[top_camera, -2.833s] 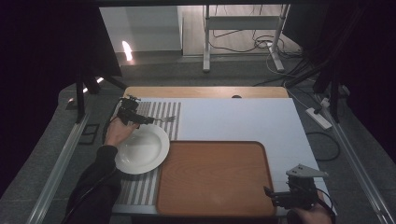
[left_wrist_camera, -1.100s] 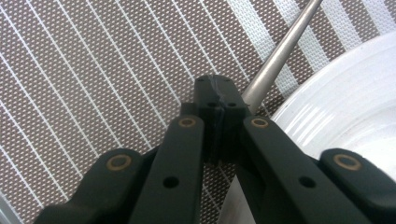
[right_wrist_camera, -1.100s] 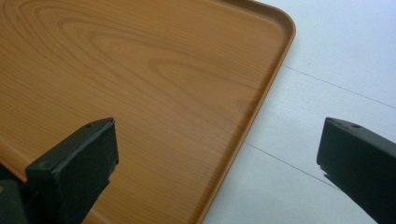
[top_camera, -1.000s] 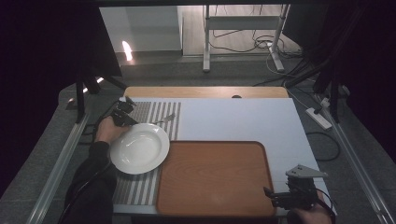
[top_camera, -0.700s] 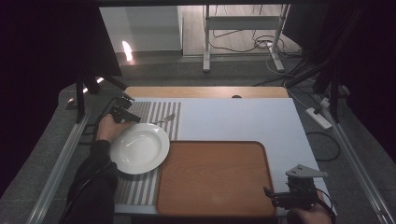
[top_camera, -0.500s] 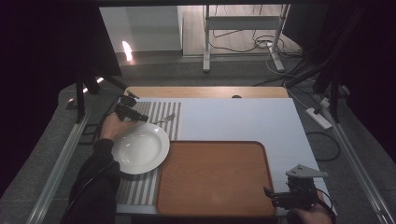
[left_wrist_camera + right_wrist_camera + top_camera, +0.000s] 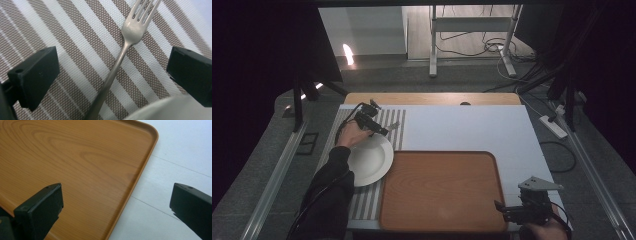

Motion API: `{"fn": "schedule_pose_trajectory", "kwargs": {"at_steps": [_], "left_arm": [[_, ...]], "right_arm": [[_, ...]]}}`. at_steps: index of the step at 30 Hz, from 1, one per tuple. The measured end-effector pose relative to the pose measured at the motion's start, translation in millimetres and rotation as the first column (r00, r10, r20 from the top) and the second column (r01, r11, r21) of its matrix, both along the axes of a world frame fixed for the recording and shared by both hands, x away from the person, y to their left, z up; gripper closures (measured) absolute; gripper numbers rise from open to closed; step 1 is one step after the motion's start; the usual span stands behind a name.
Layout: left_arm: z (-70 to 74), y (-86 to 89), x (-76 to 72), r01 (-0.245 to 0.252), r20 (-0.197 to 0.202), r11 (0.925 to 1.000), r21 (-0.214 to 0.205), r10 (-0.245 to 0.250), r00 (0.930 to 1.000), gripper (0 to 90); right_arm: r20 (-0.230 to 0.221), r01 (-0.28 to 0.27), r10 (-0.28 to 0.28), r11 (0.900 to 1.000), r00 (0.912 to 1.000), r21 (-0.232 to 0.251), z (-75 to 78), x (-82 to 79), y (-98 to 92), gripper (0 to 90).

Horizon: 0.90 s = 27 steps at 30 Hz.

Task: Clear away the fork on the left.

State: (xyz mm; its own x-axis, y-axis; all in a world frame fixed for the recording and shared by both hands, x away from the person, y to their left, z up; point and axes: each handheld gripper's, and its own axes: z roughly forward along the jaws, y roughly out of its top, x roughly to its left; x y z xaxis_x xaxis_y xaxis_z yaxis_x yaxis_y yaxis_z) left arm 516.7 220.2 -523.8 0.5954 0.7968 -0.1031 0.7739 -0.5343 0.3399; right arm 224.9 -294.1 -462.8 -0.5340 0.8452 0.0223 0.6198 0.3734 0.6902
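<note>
Over the striped placemat (image 7: 343, 131), at the far left of the surface (image 7: 462, 125), my left gripper (image 7: 384, 131) hangs with its jaws spread wide on either side of the fork (image 7: 120, 55), not touching it. That fork lies flat on the mat, just beyond the white plate (image 7: 369, 160). Down at the near right, my right gripper (image 7: 500, 209) is released too, over the wooden tray's (image 7: 82, 165) corner edge.
</note>
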Motion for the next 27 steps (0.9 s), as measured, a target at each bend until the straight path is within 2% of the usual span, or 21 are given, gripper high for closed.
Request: {"fn": "schedule_pose_trajectory", "kwargs": {"at_steps": [4, 8, 12, 13, 14, 15, 19, 21, 22, 23, 24, 27], "left_arm": [[-6.2, -4.9, 2.7, 0.001, -0.003, 0.9978, 0.066, -0.001, 1.0000, 0.0], [-5.6, -3.1, 3.5, 0.006, -0.008, 0.9984, 0.056, -0.005, 1.0000, 0.9], [-3.0, 1.9, 3.1, 0.007, 0.005, 0.9982, 0.059, -0.007, 1.0000, 10.4], [-1.9, 4.6, 2.8, 0.003, 0.014, 0.9985, 0.055, -0.004, 0.9999, 10.4], [0.4, 11.1, 2.1, -0.016, 0.030, 0.9989, 0.044, 0.014, 0.9995, 21.6], [1.3, 15.0, 2.2, -0.022, 0.033, 0.9992, 0.034, 0.021, 0.9992, 28.1], [3.6, 24.2, -1.2, -0.025, 0.052, 0.9992, 0.031, 0.024, 0.9984, 48.1], [3.9, 26.0, -2.1, -0.025, 0.056, 0.9992, 0.032, 0.023, 0.9982, 61.5], [4.1, 27.7, -3.2, -0.027, 0.057, 0.9991, 0.031, 0.025, 0.9980, 61.5], [4.4, 29.6, -4.0, -0.023, 0.054, 0.9994, 0.026, 0.021, 0.9983, 68.0], [4.4, 32.4, -5.5, -0.013, 0.051, 0.9997, 0.021, 0.012, 0.9986, 80.8], [4.7, 33.8, -6.6, 0.012, 0.046, 0.9998, 0.014, -0.012, 0.9989, 84.7]], "right_arm": [[0.001, -0.002, 0.002, 1.0000, 1.0000, -0.001, 0.0, -0.1, 0.0, 0.0], [0.001, -0.001, 0.001, 1.0000, 1.0000, -0.001, 0.0, -0.2, -0.2, 0.0], [0.000, 0.000, 0.000, 1.0000, 1.0000, -0.001, 0.0, -0.4, -0.1, 0.0], [0.000, 0.000, 0.000, 1.0000, 1.0000, -0.001, 0.0, -0.4, -0.1, 0.0], [0.000, 0.000, 0.000, 1.0000, 1.0000, -0.001, 0.0, -0.5, 0.0, 0.0], [-0.001, 0.000, 0.000, 1.0000, 1.0000, -0.001, 0.0, -0.4, -0.1, 0.0], [-0.003, 0.000, 0.000, 1.0000, 1.0000, -0.001, -0.1, -0.2, 0.2, 0.0], [-0.003, 0.000, 0.000, 1.0000, 1.0000, -0.002, -0.1, -0.2, 0.2, 0.0], [-0.004, 0.000, 0.000, 1.0000, 1.0000, -0.004, 0.0, -0.2, 0.3, 0.0], [-0.004, -0.001, 0.001, 1.0000, 1.0000, -0.004, 0.0, -0.3, 0.3, 0.0], [-0.004, -0.001, 0.001, 1.0000, 1.0000, -0.005, 0.0, -0.3, 0.5, 0.0], [-0.004, -0.003, 0.003, 1.0000, 1.0000, -0.005, -0.2, -0.2, 0.8, 0.0]]}}
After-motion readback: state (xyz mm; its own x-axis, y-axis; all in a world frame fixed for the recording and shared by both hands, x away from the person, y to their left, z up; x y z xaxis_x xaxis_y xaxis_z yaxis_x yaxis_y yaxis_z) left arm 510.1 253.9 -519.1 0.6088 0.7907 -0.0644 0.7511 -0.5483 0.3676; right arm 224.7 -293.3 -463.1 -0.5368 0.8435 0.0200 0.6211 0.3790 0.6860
